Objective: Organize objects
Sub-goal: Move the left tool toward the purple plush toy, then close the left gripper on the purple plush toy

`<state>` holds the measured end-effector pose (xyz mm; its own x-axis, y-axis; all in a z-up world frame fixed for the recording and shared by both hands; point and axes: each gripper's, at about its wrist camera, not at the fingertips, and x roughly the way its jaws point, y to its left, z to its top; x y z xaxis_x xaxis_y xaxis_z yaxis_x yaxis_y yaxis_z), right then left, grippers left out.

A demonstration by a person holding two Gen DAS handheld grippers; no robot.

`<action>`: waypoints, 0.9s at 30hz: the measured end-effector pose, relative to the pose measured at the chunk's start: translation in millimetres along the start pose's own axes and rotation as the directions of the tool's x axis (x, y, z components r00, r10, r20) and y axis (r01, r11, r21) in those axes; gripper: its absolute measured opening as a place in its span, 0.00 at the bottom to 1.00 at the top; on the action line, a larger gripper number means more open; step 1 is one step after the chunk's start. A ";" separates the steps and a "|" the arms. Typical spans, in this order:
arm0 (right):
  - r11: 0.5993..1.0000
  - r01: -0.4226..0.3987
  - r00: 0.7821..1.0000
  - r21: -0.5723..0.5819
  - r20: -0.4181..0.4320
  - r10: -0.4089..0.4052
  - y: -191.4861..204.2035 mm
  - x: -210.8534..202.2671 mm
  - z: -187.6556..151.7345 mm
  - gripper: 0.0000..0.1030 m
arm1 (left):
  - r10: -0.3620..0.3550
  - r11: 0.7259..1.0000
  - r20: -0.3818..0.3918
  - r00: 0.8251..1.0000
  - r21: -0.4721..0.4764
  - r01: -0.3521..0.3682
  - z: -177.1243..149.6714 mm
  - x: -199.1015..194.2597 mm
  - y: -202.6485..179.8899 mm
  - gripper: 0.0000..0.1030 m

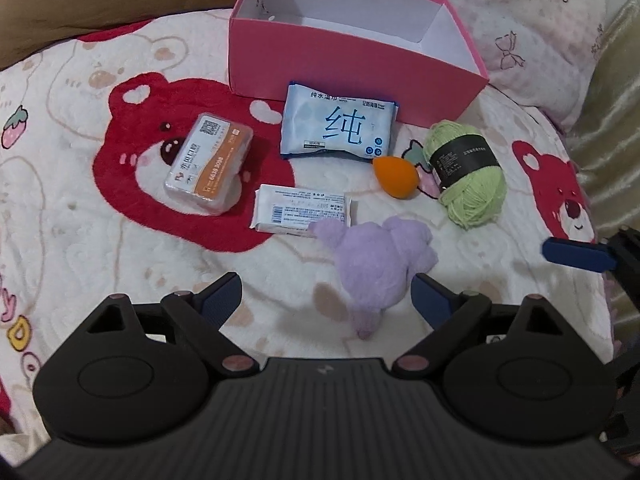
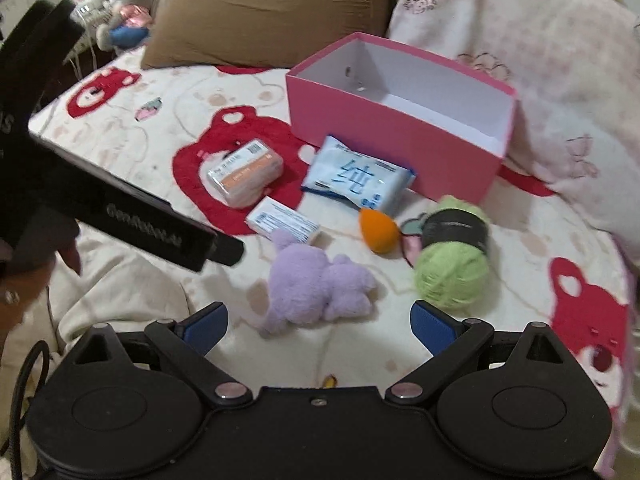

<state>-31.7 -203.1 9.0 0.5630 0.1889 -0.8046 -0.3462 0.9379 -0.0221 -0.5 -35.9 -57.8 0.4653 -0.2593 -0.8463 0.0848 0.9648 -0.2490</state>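
Observation:
An open pink box (image 1: 340, 60) (image 2: 380, 140) with a white inside stands at the back of the bed. In front of it lie a blue wet-wipes pack (image 1: 340, 124) (image 2: 360, 180), a clear plastic box (image 1: 210, 164) (image 2: 246, 172), a small white packet (image 1: 300, 208) (image 2: 284, 220), an orange sponge (image 1: 396, 176) (image 2: 378, 230), green yarn (image 1: 468, 184) (image 2: 452, 268) and a purple plush (image 1: 380, 268) (image 2: 316, 284). My left gripper (image 1: 324, 296) is open, and the plush reaches between its jaws near the right finger. My right gripper (image 2: 320, 320) is open just short of the plush.
Everything lies on a cream blanket (image 1: 80, 220) with red bears. A brown pillow (image 2: 260, 12) and a pink-white pillow (image 2: 540, 60) lie behind the box. The left gripper's black body (image 2: 120, 208) crosses the right wrist view at left, where the bed ends.

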 end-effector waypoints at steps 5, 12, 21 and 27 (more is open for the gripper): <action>0.997 -0.061 0.997 -0.053 0.037 0.063 -1.5 28.9 -4.0 0.96 | -0.030 0.999 -0.048 0.998 -0.024 0.029 -1.1 22.7 -2.1 0.72; 0.987 -0.116 0.993 -0.113 -0.009 0.116 0.0 65.6 -6.6 0.96 | -0.073 0.997 -0.039 0.997 -0.005 0.072 3.0 40.6 -4.9 0.69; 0.987 -0.127 0.992 -0.099 0.002 0.128 -7.3 101.2 -16.9 0.96 | -0.069 0.997 -0.008 0.998 -0.018 0.069 -1.6 72.2 -0.9 0.59; 0.983 -0.097 0.995 -0.153 0.008 0.100 -6.8 113.6 -20.8 0.94 | -0.111 0.992 -0.018 0.994 -0.064 0.110 -1.5 82.5 4.2 0.53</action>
<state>19.0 -194.1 -94.6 0.5318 0.2840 -0.7978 -0.5099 0.8596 -0.0340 36.9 -53.3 -129.4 0.4367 -0.3659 -0.8218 0.0793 0.9256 -0.3700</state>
